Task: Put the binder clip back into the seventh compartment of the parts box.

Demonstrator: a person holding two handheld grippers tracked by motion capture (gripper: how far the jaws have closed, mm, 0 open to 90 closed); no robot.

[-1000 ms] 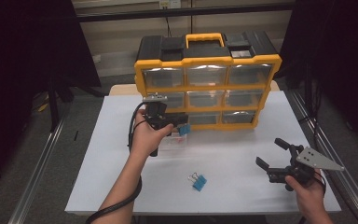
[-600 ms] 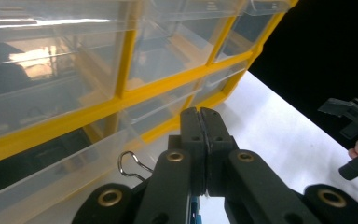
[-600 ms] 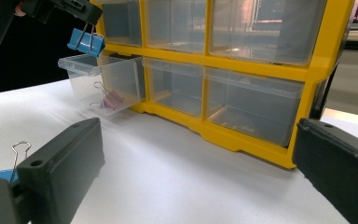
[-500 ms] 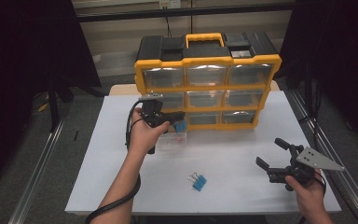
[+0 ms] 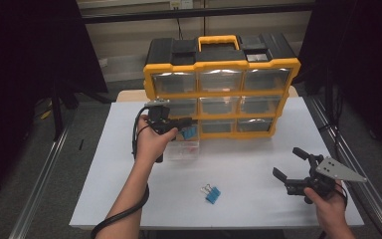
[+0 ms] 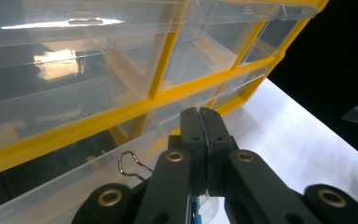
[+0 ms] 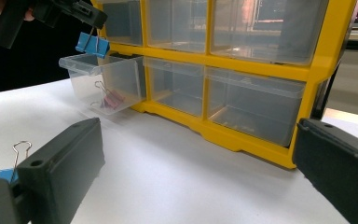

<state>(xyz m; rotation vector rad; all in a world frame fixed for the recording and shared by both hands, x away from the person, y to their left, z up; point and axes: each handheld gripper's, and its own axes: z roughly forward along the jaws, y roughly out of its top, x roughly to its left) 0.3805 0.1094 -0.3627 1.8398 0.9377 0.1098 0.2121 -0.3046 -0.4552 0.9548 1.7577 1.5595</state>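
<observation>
Since a second ago, the left gripper (image 5: 181,121) has shifted a little to the left and now hangs with its blue binder clip (image 5: 189,132) right above the clear plastic drawer (image 5: 184,149) pulled out of the bottom-left slot of the yellow-framed organizer cabinet (image 5: 222,94). Its fingers (image 6: 200,128) are pressed together on the clip's wire handle, and the blue body dangles below them; in the right gripper view the clip (image 7: 92,44) sits just over the drawer's front rim (image 7: 81,63). Inside the drawer lies a pink binder clip (image 7: 112,99) with its wire loops turned toward the front. In the left gripper view a silver wire loop (image 6: 130,165) shows beside the closed fingers, against the clear drawer wall.

A second blue binder clip (image 5: 212,193) lies on the white worktop (image 5: 258,159), well apart from the drawer and nearer the person. The right gripper (image 5: 292,164) is held low over the worktop at the right, as it was, its fingers (image 7: 60,163) spread wide with nothing between them, pointing toward the cabinet's lower drawers.
</observation>
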